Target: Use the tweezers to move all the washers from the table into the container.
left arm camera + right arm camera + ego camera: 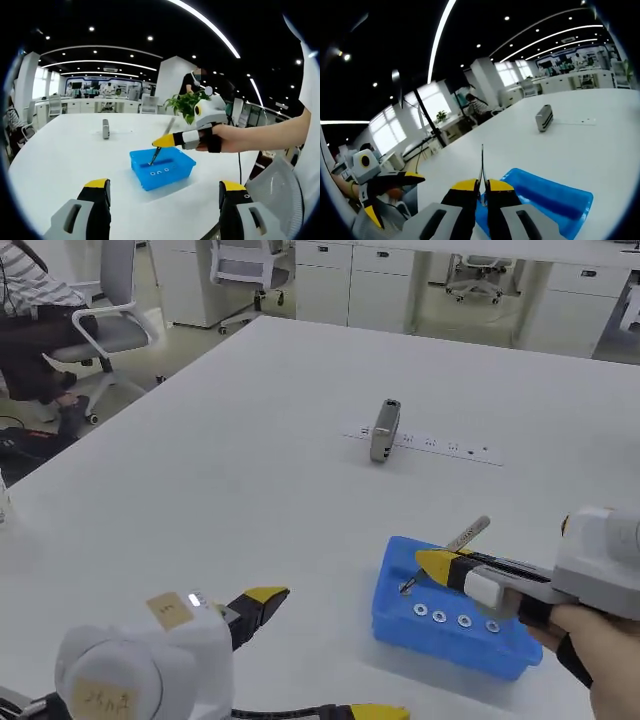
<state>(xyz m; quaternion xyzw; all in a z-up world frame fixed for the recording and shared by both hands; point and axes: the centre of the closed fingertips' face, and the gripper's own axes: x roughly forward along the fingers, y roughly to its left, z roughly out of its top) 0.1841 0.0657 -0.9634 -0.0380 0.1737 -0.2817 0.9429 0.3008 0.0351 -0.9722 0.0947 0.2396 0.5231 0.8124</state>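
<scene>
A blue container sits on the white table near the front right, with several small washers lying in a row inside it. My right gripper is shut on silver tweezers, whose tips point down into the container's left end. In the right gripper view the tweezers stick out between the closed yellow jaws above the container. Whether the tips hold a washer I cannot tell. My left gripper hangs open, empty, over the table left of the container.
A grey oblong device stands on a flat white strip at the table's middle, beyond the container. Office chairs and a seated person are at the far left, cabinets along the back.
</scene>
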